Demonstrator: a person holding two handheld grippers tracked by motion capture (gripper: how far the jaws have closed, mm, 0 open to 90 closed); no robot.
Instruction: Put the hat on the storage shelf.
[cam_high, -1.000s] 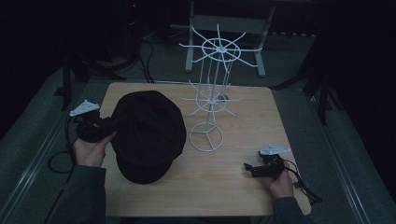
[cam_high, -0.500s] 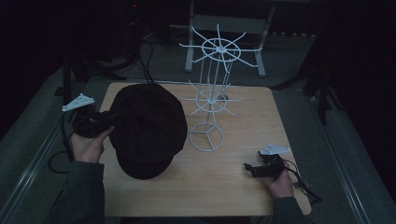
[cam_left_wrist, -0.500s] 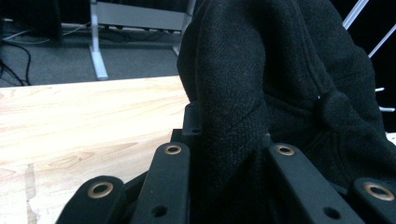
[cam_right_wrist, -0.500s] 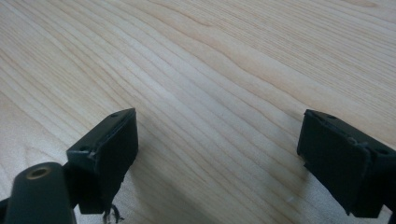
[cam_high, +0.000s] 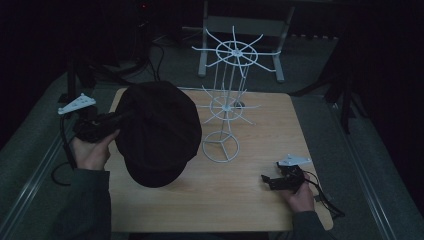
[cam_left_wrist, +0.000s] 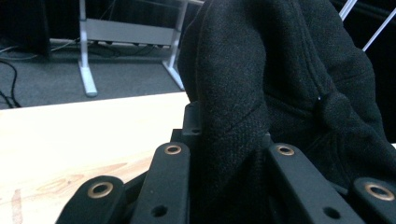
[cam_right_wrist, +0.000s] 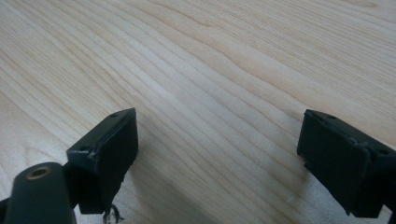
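A black fabric cap (cam_high: 157, 132) hangs over the left half of the wooden table (cam_high: 250, 200), lifted off the surface. My left gripper (cam_high: 112, 122) is shut on the cap's left edge; in the left gripper view the cap (cam_left_wrist: 271, 93) is bunched between the two jaws. A white wire hat stand (cam_high: 227, 100) with two spoked rings rises at the table's middle, just right of the cap. My right gripper (cam_high: 267, 182) rests low at the table's front right, open, its fingers (cam_right_wrist: 109, 149) wide apart over bare wood.
A grey metal frame (cam_high: 240, 25) stands on the floor behind the table. Cables (cam_high: 62, 165) trail off both grippers over the table's edges. Dark floor surrounds the table on all sides.
My left gripper has lifted the cap and carried it up and slightly toward the stand. The right gripper has stayed put.
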